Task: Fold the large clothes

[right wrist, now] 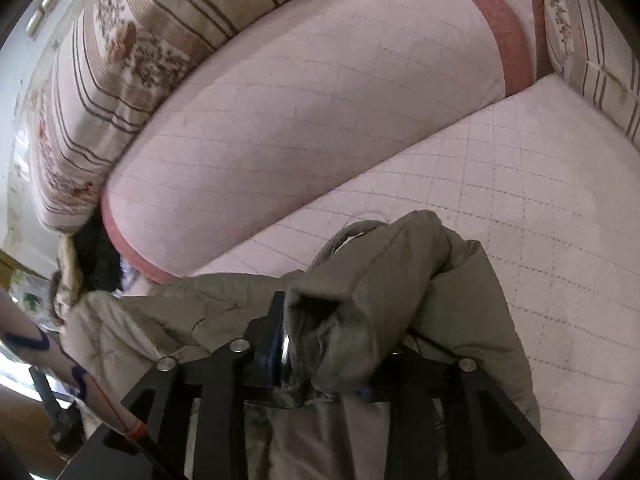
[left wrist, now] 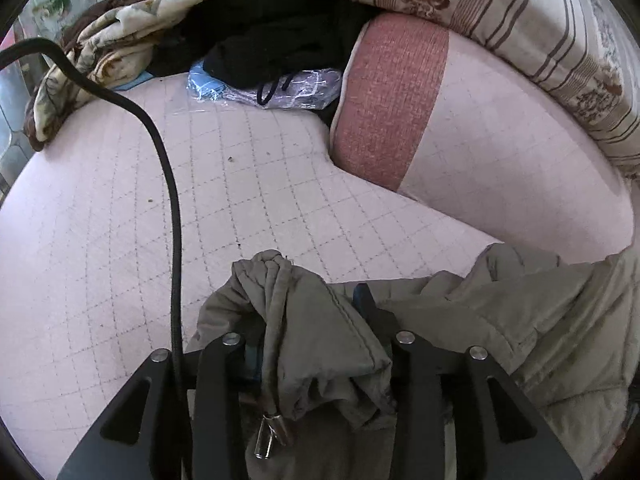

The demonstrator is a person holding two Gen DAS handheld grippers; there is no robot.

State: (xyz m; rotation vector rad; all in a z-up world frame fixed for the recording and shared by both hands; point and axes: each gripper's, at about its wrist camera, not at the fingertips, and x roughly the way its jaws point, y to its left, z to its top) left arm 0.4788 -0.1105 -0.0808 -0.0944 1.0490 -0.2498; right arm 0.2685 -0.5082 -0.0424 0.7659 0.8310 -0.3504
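Across the pink quilted bed (left wrist: 120, 220) lies a long pink bolster (right wrist: 300, 120), with a striped flowered pillow (left wrist: 540, 20) behind it. Near the bed's front edge, an olive jacket (left wrist: 500, 312) hangs bunched between both claws: left claw (left wrist: 316, 344) and right claw (right wrist: 332, 340) are each clamped tight on its fabric.

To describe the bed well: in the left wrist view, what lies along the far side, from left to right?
Beige-and-brown blanket → black clothes over a clear plastic bag → pink pillow with a red band → striped floral quilt.
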